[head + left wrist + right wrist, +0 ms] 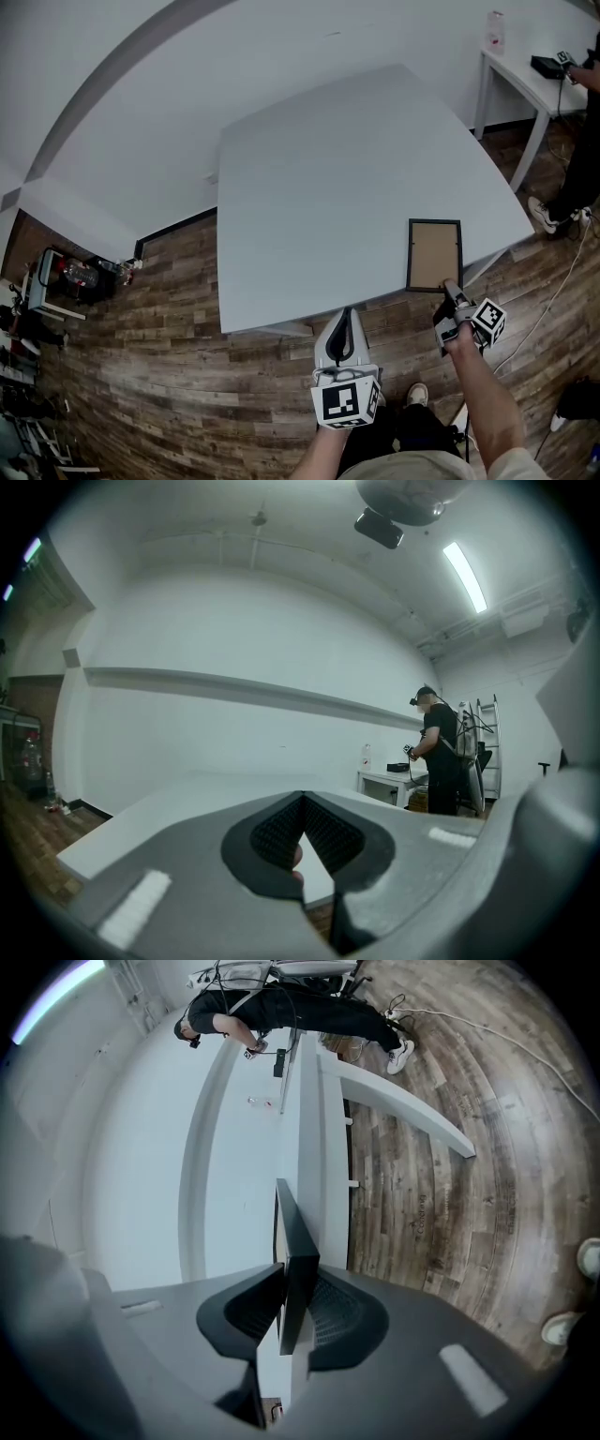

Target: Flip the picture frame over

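The picture frame lies at the near right corner of the white table, its brown backing up inside a black border. My right gripper is shut on the middle of its near edge. In the right gripper view the frame runs edge-on between the pads of my right gripper, and that gripper is rolled on its side. My left gripper hovers at the table's front edge, left of the frame and apart from it. The left gripper has its tips together with nothing held.
A second white table at the back right carries a black device, with a person standing beside it. A cable runs across the wooden floor on the right. Equipment stands at the far left.
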A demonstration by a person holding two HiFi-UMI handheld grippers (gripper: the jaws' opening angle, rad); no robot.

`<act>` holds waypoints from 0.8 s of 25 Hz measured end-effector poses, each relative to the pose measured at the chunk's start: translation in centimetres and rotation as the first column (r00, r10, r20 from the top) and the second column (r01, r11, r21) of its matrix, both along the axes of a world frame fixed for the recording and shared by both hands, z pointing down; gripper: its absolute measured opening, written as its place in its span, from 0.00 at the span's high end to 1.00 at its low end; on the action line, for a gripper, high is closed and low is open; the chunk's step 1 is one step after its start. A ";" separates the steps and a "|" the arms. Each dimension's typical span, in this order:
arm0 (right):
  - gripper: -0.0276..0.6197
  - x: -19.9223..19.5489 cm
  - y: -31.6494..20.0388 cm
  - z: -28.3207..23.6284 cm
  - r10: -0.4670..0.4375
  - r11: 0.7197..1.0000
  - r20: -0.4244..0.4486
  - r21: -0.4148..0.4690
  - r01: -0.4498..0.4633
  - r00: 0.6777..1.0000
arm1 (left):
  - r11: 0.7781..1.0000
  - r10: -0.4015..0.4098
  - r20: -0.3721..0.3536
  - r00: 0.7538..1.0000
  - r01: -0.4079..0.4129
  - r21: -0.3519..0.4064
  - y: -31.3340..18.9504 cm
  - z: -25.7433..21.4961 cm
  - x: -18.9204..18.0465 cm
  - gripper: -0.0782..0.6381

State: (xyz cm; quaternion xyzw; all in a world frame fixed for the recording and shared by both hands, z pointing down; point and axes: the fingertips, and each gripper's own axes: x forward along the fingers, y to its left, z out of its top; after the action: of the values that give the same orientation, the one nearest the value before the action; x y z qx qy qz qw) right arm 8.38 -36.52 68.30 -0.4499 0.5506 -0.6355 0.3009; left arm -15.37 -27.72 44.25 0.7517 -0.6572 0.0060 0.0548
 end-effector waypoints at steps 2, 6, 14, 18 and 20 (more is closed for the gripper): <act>0.80 0.0 0.1 0.0 0.005 1.000 0.009 -0.016 -0.005 1.000 | 1.000 0.001 -0.001 1.000 -0.001 0.002 0.0 -0.1 0.2 0.89; 0.70 0.4 0.0 -0.3 0.022 1.000 -0.010 0.004 -0.022 1.000 | 1.000 0.005 0.000 1.000 -0.005 0.005 0.0 -0.3 0.4 0.89; 0.55 2.8 1.0 -0.8 0.038 0.999 -0.232 0.044 -0.028 0.972 | 1.000 0.006 -0.004 1.000 -0.006 0.015 -0.3 -0.7 0.1 0.89; 0.58 4.2 2.0 -3.5 0.057 0.995 -0.470 0.100 -0.012 0.881 | 1.000 0.010 -0.010 1.000 -0.009 0.022 -0.3 -1.1 0.0 0.89; 0.59 3.8 2.5 -5.7 0.047 0.987 -0.587 0.153 0.054 0.808 | 1.000 0.011 -0.013 1.000 -0.011 0.021 -0.5 -1.3 0.1 0.89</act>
State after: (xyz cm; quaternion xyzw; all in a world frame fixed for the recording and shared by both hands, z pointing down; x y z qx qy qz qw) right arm 12.14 -34.00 62.65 -0.5975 0.6673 -0.4185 0.1502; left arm -15.26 -28.21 42.98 0.7558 -0.6528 -0.0056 0.0510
